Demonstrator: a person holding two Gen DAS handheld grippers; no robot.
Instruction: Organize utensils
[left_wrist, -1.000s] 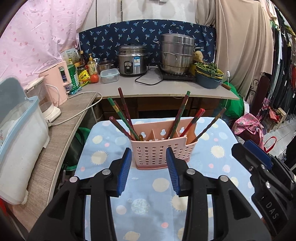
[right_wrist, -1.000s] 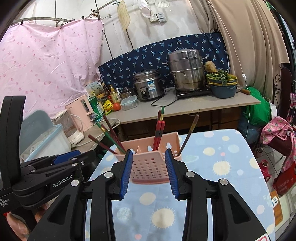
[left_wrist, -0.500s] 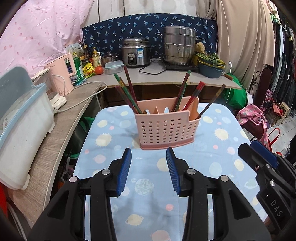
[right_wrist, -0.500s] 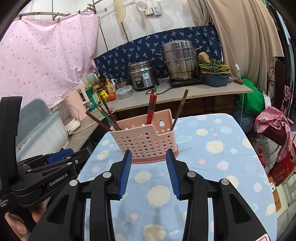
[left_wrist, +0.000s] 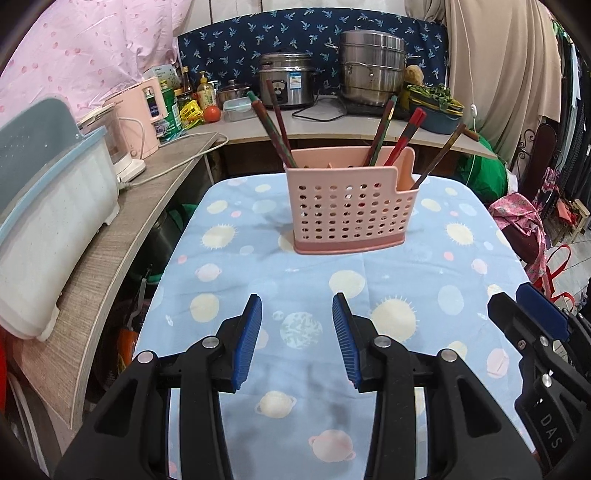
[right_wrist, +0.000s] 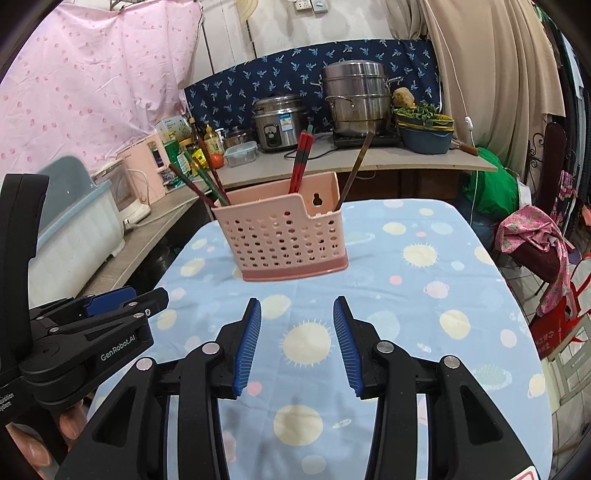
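- Ahead of the left gripper (left_wrist: 297, 338), in the left wrist view, a pink basket (left_wrist: 349, 210) stands upright on the tablecloth (left_wrist: 258, 266), well apart from the blue pads (left_wrist: 249, 341).
- Jaw state, left: apart, nothing between them; they have just been opening. Only patterned cloth shows in the gap.
- Chopsticks (left_wrist: 273, 122) lean out of the basket in three groups: two at its left end, two near the middle, and one dark stick (left_wrist: 439, 157) at the lower right-hand compartment.
- To the right of the left jaws, the right gripper (left_wrist: 532, 325) enters at the frame edge; from this view its jaw state cannot be told.
- To the left of the jaws, a counter (left_wrist: 110, 236) carries a white bin (left_wrist: 48, 221); beyond the basket a rice cooker (left_wrist: 286, 79) and a steel steamer pot (left_wrist: 373, 68) stand on the far counter.
- Ahead of the right gripper (right_wrist: 297, 338), in the right wrist view, the same basket (right_wrist: 284, 240) stands slightly left of the jaw centreline, not touching the pads (right_wrist: 248, 345).
- Jaw state, right: apart, nothing between them; they have just been opening.
- Red chopsticks (right_wrist: 301, 162) rise from the basket's middle, several lean out at its left end, and the dark stick (right_wrist: 354, 170) stands at its right end.
- To the left of the right jaws, the left gripper (right_wrist: 110, 306) lies low over the cloth edge, with fingers of a hand (right_wrist: 48, 439) below it.
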